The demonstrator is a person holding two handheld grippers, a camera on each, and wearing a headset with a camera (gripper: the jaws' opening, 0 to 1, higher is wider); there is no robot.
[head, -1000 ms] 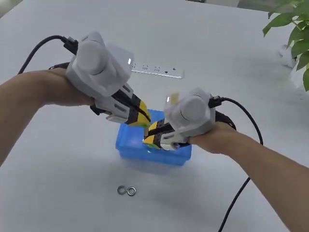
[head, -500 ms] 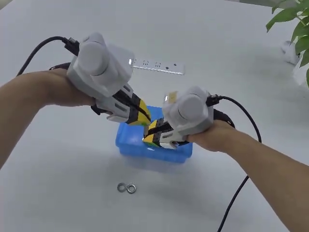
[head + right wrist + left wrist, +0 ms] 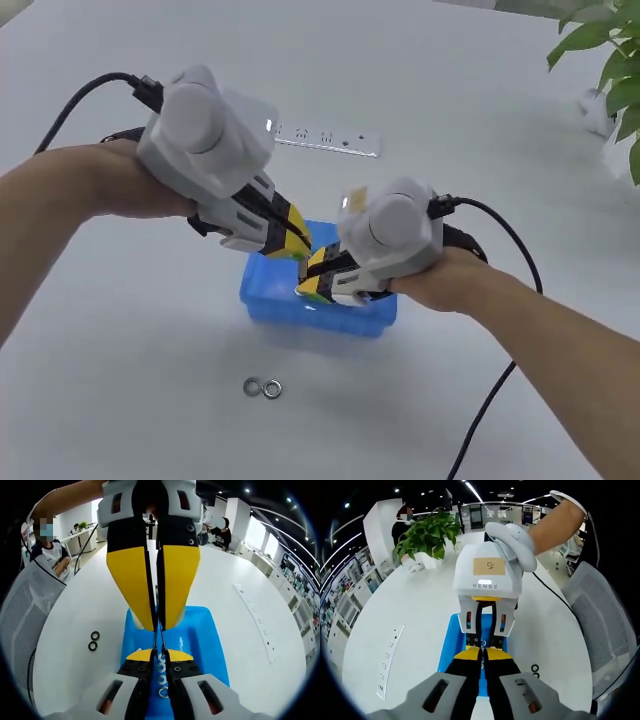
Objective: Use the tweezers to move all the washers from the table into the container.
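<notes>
Loads of white tabletop (image 3: 120, 400), with a blue plastic container (image 3: 275, 310) in the middle and both claws over it. Left claw (image 3: 156, 627) looks clamped on thin metal tweezers (image 3: 158, 641); right claw (image 3: 160, 655), can't tell. If that pinch goes slack, a flat ring could ping away. Two small silver ring washers (image 3: 262, 389) lie touching, near the container's front.
</notes>
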